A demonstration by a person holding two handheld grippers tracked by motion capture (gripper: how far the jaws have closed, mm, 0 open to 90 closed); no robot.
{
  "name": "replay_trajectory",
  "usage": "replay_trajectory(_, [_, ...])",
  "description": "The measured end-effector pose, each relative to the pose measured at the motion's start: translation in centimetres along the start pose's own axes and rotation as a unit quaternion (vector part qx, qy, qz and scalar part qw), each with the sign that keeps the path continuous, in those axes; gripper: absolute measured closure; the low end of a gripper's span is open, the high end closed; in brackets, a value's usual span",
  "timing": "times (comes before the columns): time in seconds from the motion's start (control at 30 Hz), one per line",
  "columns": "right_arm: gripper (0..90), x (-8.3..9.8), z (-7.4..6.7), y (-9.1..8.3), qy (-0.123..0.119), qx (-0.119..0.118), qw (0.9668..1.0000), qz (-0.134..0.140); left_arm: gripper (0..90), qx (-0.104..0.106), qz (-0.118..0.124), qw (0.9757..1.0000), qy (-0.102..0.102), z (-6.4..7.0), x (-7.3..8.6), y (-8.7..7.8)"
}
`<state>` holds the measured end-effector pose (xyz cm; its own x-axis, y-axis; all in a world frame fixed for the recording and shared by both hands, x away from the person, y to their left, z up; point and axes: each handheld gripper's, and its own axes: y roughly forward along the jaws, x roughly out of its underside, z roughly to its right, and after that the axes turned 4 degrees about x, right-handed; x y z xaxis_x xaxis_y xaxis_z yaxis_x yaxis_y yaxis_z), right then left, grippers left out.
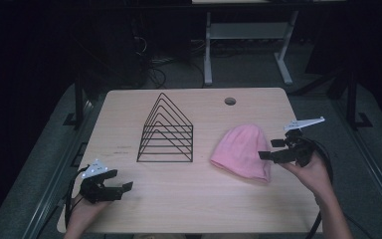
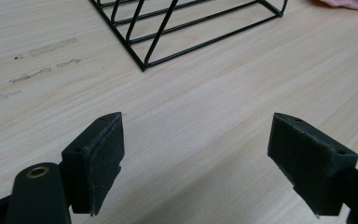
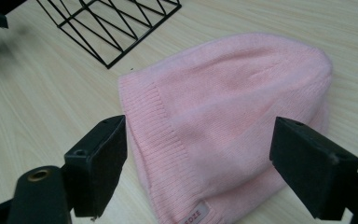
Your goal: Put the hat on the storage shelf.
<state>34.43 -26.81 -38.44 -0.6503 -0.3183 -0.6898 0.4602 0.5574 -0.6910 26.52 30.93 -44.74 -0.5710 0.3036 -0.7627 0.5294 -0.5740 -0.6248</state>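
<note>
The pink knitted wool beanie [image 1: 242, 151] lies flat on the right half of the light wooden table [image 1: 179, 199], its ribbed cuff toward the person. It looks soft, light and floppy, so I judge it will sag and fold when lifted; the doubled ribbed cuff [image 3: 158, 140] seems the firmest place to pinch. The right gripper [image 3: 198, 163] hangs just above this cuff, jaws spread wide. Beside the beanie stands a black wire triangular rack [image 1: 167, 130]. The left gripper [image 1: 119, 189] rests near the table's left corner, jaws also spread, holding nothing.
</note>
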Motion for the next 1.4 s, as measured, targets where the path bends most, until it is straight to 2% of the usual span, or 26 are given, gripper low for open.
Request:
replay_trajectory(0.3, [18.5,-0.9,0.8,0.7,0.004,-0.001,1.0,-0.009,18.3,0.003,0.003,1.0,-0.002,-0.2,-0.1,0.2])
replay_trajectory(0.63, [18.5,-2.7,1.9,1.4,0.002,0.001,0.9999,-0.015,18.2,0.003,0.004,1.0,-0.003,-0.7,-0.2,0.4])
replay_trajectory(0.8, [18.8,-3.3,2.3,2.3,0.002,-0.001,0.9996,-0.026,18.2,0.002,0.003,1.0,-0.002,-0.7,-0.3,0.4])
replay_trajectory(0.97, [18.8,-4.0,2.8,2.8,0.003,0.002,0.9997,-0.026,18.2,0.001,0.003,1.0,-0.002,-0.7,-0.3,0.4])
replay_trajectory(1.0, [19.6,-4.3,3.1,3.1,0.008,0.0,0.9997,-0.021,18.2,0.002,0.003,1.0,-0.002,-0.7,-0.3,0.4])
replay_trajectory(1.23, [20.0,-5.2,4.4,4.8,0.024,0.003,0.9989,-0.04,18.2,0.001,0.005,1.0,-0.004,-0.8,-0.2,0.3])
replay_trajectory(1.4, [20.9,-5.8,5.0,5.7,0.025,0.005,0.9987,-0.045,18.3,0.0,0.006,1.0,-0.007,-0.9,-0.2,0.2])
